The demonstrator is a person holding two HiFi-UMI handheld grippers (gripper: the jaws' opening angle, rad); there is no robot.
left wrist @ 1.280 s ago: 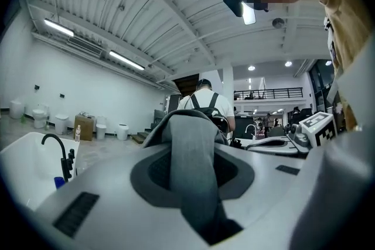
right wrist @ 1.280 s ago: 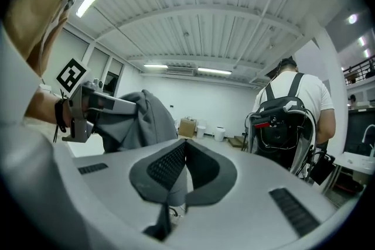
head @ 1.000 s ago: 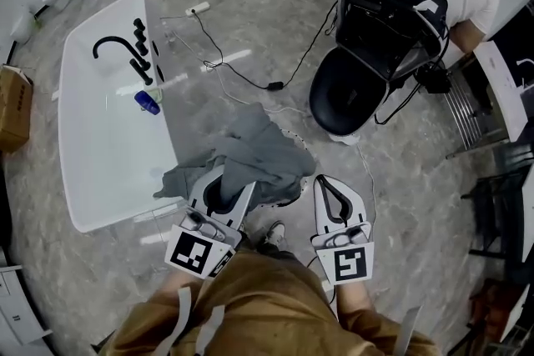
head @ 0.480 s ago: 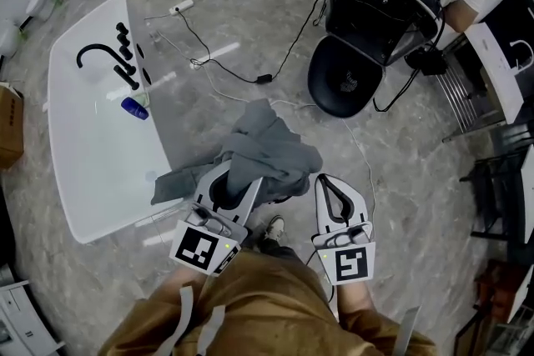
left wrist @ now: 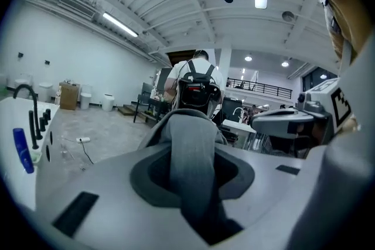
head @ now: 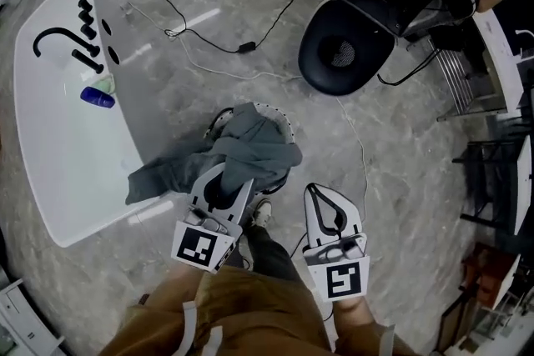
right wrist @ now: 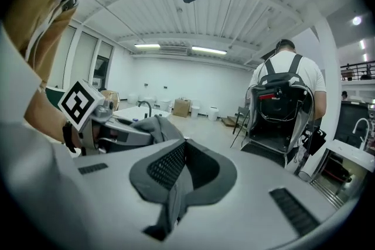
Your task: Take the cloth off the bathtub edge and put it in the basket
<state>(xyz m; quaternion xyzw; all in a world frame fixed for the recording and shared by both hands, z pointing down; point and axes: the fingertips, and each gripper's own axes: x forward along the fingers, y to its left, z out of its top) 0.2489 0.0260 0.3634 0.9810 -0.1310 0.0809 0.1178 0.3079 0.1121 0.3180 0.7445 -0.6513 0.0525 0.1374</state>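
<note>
A grey cloth [head: 254,147] hangs bunched from my left gripper [head: 227,183], which is shut on it; a fold runs between the jaws in the left gripper view [left wrist: 190,143]. The bulk of the cloth drapes over a round white perforated basket [head: 219,119] on the floor, hiding most of it. A tail of the cloth [head: 154,177] still reaches the corner of the white bathtub [head: 58,146]. My right gripper [head: 323,192] is to the right of the basket, shut and holding nothing; its black pads meet in the right gripper view [right wrist: 183,146].
A black tap [head: 52,42] and a blue bottle [head: 97,97] are on the tub. Cables [head: 209,42] trail across the marble floor. A black chair base [head: 342,54] and a person with a backpack [right wrist: 281,102] are ahead right. A metal rack [head: 492,171] stands far right.
The view has swung, so the tub sits further left. My left gripper has carried the cloth over the basket, whose white rim now shows above it. The right gripper has kept its place.
</note>
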